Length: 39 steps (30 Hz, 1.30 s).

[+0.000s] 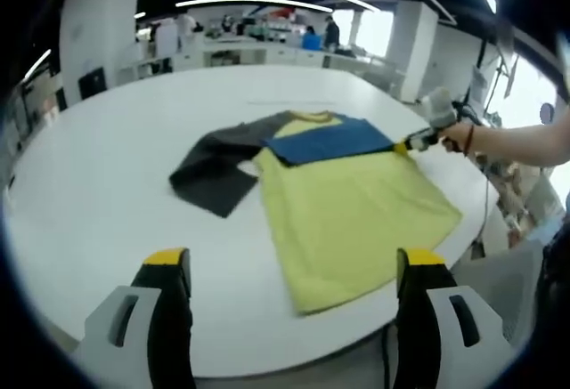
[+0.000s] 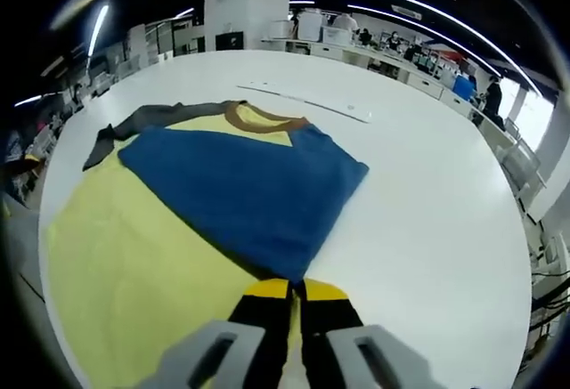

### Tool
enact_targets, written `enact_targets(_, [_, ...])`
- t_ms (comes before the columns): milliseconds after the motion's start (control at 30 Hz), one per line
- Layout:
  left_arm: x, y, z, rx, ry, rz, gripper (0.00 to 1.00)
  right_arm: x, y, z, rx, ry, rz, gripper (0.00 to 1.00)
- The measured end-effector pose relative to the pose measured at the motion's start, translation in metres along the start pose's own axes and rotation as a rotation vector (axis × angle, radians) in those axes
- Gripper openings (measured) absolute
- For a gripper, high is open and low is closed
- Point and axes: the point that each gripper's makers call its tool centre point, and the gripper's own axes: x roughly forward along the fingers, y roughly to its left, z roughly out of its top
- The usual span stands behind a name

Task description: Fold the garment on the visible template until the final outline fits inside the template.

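Left gripper view: a big white round table [image 1: 107,193] in an open office with strip lights overhead. The yellow shirt [image 1: 352,215] lies at about one o'clock, its blue sleeve [image 1: 325,140] folded across. Left gripper [image 1: 294,269] gapes empty; right gripper [image 2: 297,291] pinches the blue sleeve's cuff.
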Motion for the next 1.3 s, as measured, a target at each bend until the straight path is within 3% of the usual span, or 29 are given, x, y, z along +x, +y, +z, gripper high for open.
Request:
enact_targets(167, [0.0,0.002,0.0,-0.004,0.0,0.006,0.91,-0.002,-0.002,-0.001,-0.022,0.002,0.008,0.0])
enact_targets(867, [0.002,0.007,0.003,-0.028,-0.014,0.016,0.87,-0.007,-0.019,-0.009,0.025,0.017,0.012,0.0])
enact_targets(1300, [0.002,0.01,0.003,-0.042,-0.012,0.017,0.86,-0.011,-0.032,-0.012,0.104,0.007,-0.017,0.03])
